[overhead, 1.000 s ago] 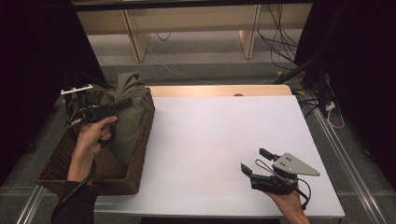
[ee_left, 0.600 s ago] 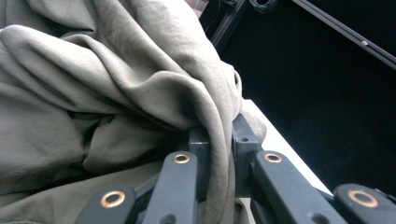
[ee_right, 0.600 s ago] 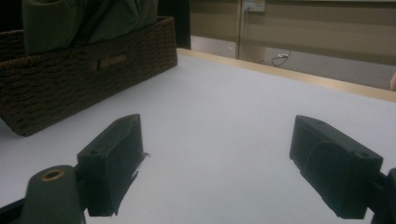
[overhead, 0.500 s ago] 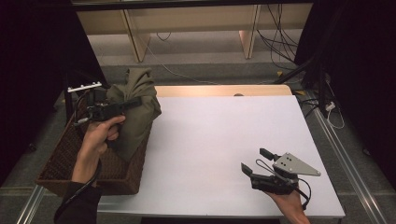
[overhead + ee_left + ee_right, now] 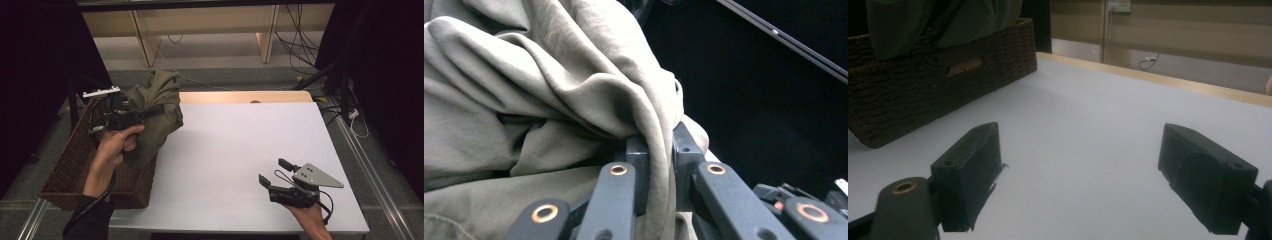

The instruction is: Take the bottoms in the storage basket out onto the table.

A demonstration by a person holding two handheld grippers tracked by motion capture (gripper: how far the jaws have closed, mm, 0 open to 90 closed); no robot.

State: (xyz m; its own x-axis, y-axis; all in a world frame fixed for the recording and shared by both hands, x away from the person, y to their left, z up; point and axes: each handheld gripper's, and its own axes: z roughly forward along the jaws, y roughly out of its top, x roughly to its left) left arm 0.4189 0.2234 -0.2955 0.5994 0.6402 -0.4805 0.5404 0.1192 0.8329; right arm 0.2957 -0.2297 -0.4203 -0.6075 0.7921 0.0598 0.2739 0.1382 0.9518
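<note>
— What's your left gripper (image 5: 656,160) doing?
— My jaws pinch a fold of the olive cloth (image 5: 155,112), which hangs above the wicker basket (image 5: 75,165).
— And the right gripper (image 5: 274,172)?
— It rests on the white table (image 5: 225,145), jaws wide, holding nothing.

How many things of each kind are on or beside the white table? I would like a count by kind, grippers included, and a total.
Olive cloth: 1
Brown wicker basket: 1
Hand-held grippers: 2, the left gripper shut on the cloth, the right gripper open above the table
Total: 4
</note>
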